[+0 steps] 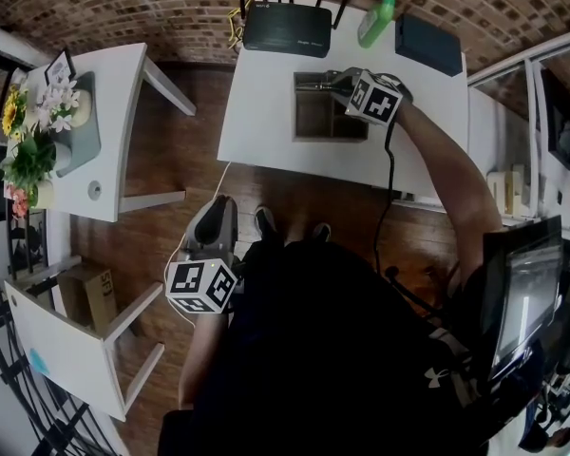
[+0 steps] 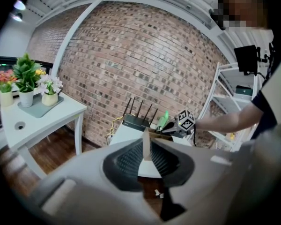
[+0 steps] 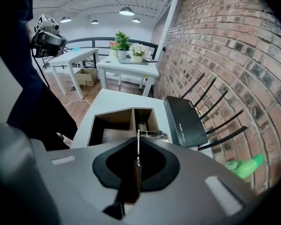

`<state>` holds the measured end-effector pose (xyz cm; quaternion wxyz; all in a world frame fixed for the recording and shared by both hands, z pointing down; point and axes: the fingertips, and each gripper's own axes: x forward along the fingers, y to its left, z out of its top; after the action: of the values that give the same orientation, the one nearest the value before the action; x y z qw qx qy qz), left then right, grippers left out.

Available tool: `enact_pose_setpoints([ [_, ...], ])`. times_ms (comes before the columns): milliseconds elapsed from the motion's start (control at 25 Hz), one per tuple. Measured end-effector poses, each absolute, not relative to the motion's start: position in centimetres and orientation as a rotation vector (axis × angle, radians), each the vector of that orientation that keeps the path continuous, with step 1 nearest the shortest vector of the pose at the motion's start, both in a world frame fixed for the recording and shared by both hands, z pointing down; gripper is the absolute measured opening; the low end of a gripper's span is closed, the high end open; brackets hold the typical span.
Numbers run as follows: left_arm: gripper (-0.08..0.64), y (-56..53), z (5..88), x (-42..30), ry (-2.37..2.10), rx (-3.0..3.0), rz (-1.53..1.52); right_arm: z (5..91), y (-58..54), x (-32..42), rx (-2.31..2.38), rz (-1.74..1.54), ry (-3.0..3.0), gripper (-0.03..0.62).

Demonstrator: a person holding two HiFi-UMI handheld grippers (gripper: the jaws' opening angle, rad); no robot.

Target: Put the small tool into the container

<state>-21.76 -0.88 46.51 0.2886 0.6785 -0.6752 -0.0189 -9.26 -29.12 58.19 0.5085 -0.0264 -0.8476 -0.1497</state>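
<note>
Right gripper (image 3: 137, 139) over the container (image 3: 113, 113), jaws pinched on the small tool (image 3: 152, 134).
Tool sits above the divider; router (image 3: 182, 121) crowds the far rim; tool's shape unclear. Left gripper (image 2: 146, 146), jaws together, empty, hangs well apart.

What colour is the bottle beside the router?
Green; the bottle shows best in the head view.

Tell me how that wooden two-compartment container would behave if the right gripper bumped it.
The wooden container looks rigid and low with a broad base, so it probably won't tip. On the smooth white table it may slide instead. It looks nearly empty, so it is likely light.
</note>
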Motion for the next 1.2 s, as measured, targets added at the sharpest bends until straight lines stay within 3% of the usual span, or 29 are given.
enact_pose_setpoints([
  [440, 0.049, -1.4, 46.3, -21.1, -1.773, 1.822, -0.077, 59.6, -29.6, -9.3, -0.056, -0.326, -2.018, 0.02],
  [640, 0.049, -1.7, 46.1, -20.5, -1.758, 1.843, -0.068, 59.1, -29.9, -8.6, 0.009, -0.276, -2.069, 0.071],
  [1200, 0.048, -5.4, 45.0, -13.8, -1.568, 2.05, 0.008, 53.0, -25.9, 1.5, 0.474, 0.155, -2.415, 0.018],
])
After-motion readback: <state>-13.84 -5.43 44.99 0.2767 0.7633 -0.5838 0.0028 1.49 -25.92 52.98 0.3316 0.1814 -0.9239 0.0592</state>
